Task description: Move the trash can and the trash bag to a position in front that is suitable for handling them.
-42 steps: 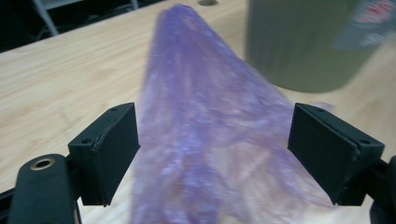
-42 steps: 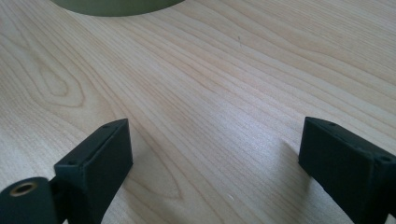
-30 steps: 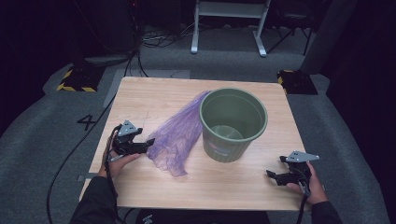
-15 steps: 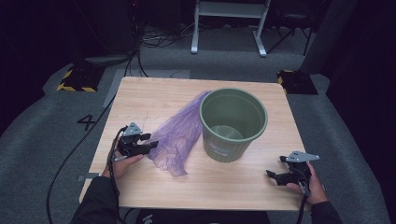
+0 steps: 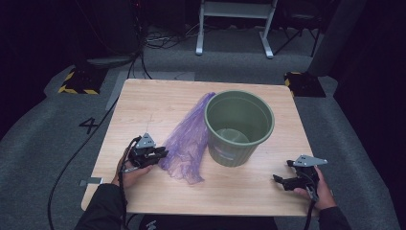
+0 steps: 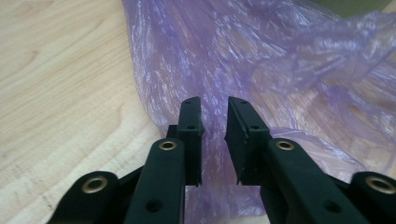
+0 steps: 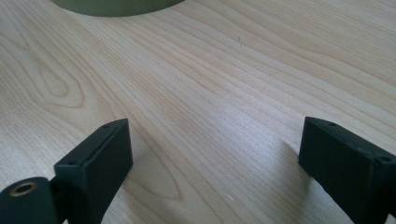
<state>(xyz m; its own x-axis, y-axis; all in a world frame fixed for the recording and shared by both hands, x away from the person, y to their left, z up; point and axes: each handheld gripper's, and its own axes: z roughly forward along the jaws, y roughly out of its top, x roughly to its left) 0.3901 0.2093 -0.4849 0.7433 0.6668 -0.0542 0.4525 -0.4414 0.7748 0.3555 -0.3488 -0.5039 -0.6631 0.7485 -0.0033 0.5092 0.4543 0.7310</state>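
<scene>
Two hand-held grippers on the desk [image 5: 143, 103], seen from the high view. Left hand-held gripper [image 5: 160, 154] at the near-left edge of the purple plastic bag [image 5: 186, 139], which lies flat on the wood and runs up against the left side of the green bin [image 5: 239, 127]. Right hand-held gripper [image 5: 282, 181] resting near the front right corner, well apart from bin and bag. Step judged: taking hold of the bag's edge. Painted "4" [image 5: 89, 125] legible on the grey floor left of the desk; pale label on the bin's front wall, too small to read.

Left gripper view: jaws of the left hand-held gripper [image 6: 214, 105] just been closing, now a narrow gap apart, bag film [image 6: 280, 60] lying under and between them. Pads not seen pressing the film. Next move judged: close fully on a fold, then lift without tearing.

Right gripper view: right hand-held gripper [image 7: 215, 140] wide open, nothing between the jaws but bare wood; bin base [image 7: 116, 5] at the top edge.
</scene>
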